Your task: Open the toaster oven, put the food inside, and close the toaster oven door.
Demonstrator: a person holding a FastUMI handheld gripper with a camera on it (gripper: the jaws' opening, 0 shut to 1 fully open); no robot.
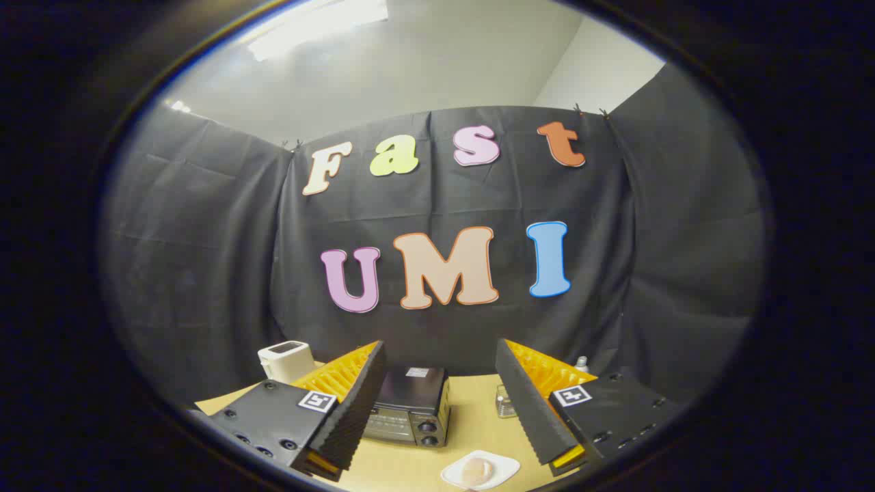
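Gripper (437, 403) hung open and empty above the table (472, 417); oven (410, 406), low centre, door shut, looked rigid, so hook its top edge; food (475, 469) on plate (502, 463) looked soft, pinch lightly.

Gripper-mounted fisheye, facing table (472, 424) (seemingly high)
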